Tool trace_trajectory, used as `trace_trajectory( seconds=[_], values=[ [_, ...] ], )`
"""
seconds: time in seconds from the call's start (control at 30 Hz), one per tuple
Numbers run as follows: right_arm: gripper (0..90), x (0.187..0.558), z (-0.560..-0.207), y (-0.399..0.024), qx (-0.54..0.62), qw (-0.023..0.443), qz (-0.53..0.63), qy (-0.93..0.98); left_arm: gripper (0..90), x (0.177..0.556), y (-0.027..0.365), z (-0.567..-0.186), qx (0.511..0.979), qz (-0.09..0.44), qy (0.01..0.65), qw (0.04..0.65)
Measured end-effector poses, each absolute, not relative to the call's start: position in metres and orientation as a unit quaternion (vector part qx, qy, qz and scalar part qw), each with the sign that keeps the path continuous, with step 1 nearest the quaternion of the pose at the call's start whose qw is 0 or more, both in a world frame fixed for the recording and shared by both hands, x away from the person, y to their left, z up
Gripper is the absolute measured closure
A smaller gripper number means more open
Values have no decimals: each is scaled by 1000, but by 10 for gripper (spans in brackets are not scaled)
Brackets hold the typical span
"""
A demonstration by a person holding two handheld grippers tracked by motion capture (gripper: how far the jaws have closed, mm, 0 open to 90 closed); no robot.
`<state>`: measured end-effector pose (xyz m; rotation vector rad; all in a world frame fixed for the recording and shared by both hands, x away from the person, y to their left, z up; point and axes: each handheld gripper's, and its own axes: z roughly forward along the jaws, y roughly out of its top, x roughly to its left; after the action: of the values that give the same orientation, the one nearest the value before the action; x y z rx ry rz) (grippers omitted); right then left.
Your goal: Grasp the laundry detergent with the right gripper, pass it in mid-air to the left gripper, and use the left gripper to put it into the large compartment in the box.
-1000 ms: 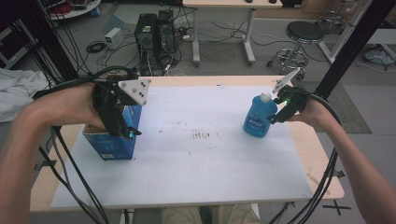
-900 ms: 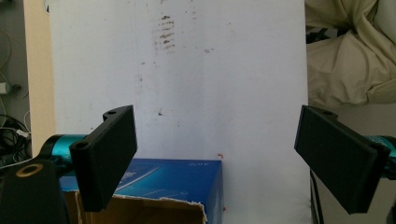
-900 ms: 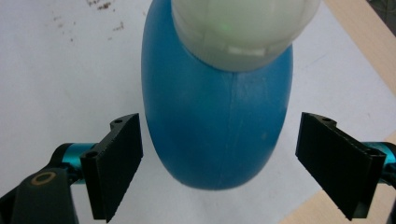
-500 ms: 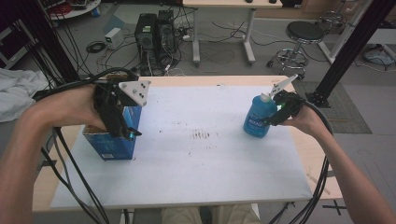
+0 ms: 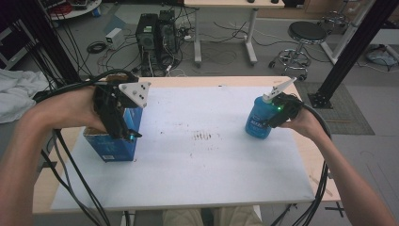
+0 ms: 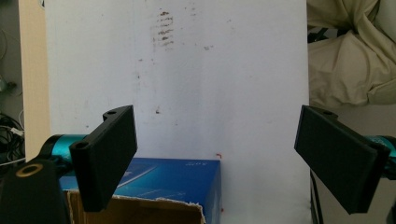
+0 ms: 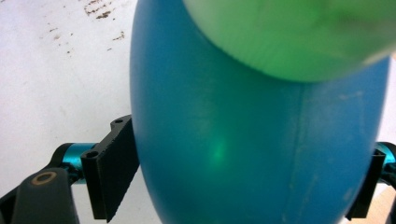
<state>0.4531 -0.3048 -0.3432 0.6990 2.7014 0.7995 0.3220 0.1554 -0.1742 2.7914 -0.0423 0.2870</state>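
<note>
Nothing much has shifted: right tool [image 5: 273, 117] stays clenched around the blue plastic bottle [image 7: 252, 135] standing between its jaws, left tool [image 6: 215, 154] released above the open blue cardboard box [image 5: 115, 141], so lifting looks next.

A lab or workshop, desktop computer towers [image 5: 157, 35] on the grey floor beyond the table [image 5: 197, 80], loose cables beside the towers, round stool [image 5: 307, 34] right of them, black frame posts nearby.

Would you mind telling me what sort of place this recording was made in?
Probably a lab or workshop: desktop computer towers with tangled cables stand on the floor, a black stool sits nearby, and the white-covered table serves as a test bench.
</note>
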Motion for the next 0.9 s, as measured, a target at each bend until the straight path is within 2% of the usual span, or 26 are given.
trace_trajectory(
  seconds=[0.6, 0.67, 0.9],
  values=[
    [193, 454, -346, -304, 240, 116, 279, 923, 131, 321, 158, -177, 981, 100, -9, 166],
    [230, 454, -345, -304, 240, 116, 281, 922, 131, 321, 158, -177, 981, 100, -9, 166],
    [246, 454, -345, -305, 242, 113, 286, 920, 131, 322, 158, -177, 981, 100, -10, 163]
  ],
)
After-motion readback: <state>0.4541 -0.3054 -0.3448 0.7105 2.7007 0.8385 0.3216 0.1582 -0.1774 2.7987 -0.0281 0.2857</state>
